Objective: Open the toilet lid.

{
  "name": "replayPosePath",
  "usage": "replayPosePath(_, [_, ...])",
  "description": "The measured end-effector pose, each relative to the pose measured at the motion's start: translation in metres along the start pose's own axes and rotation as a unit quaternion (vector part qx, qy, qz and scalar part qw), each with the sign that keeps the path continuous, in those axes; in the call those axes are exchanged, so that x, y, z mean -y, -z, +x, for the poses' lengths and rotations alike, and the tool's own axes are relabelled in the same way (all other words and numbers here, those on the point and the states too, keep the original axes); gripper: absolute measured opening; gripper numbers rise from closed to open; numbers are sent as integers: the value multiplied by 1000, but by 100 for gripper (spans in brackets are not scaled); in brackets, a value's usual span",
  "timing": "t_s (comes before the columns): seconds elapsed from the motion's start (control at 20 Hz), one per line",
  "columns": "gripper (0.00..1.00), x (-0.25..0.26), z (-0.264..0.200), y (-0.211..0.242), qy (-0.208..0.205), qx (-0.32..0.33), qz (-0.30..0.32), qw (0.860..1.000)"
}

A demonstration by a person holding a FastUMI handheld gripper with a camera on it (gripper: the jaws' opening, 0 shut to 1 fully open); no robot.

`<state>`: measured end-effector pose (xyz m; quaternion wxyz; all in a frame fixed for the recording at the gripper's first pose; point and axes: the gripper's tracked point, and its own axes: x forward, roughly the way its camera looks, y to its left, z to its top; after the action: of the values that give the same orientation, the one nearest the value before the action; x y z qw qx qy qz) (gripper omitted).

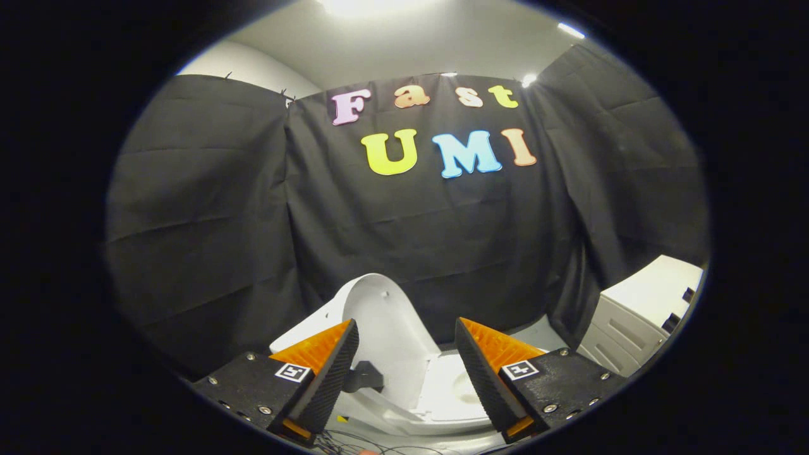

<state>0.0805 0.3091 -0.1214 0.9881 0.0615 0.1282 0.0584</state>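
Observation:
A white toilet lid (379, 322) stands raised, leaning back toward the black cloth wall, its inner face turned to me. Below it lies the white toilet seat and bowl (452, 395), seen between and just beyond my fingers. My gripper (404, 354) is open, its two fingers spread wide, one on each side of the lid's lower part. Neither finger touches the lid. A small dark hinge piece (363, 377) shows beside the left finger.
A white cabinet with drawers (638, 316) stands off to the right of the toilet against the cloth wall. Thin cables (354, 442) lie on the floor close under the fingers. Black cloth hangs all around behind the toilet.

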Motion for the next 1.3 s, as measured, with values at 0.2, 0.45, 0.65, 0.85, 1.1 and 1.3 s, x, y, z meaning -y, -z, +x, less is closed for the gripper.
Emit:
replayPosePath(0.2, [94, 73, -3, -28, 21, 28, -20, 999])
replayPosePath(0.45, [94, 157, -13, -65, 18, 72, -19, 997])
replayPosePath(0.65, [94, 211, -24, -81, 24, 95, -51, 994])
replayPosePath(0.85, [94, 234, -30, -75, 18, 87, -97, 991])
replayPosePath(1.1, [95, 231, -34, -48, -14, 59, -82, 995])
replayPosePath(1.3, [94, 232, -47, -33, -37, 50, -70, 996])
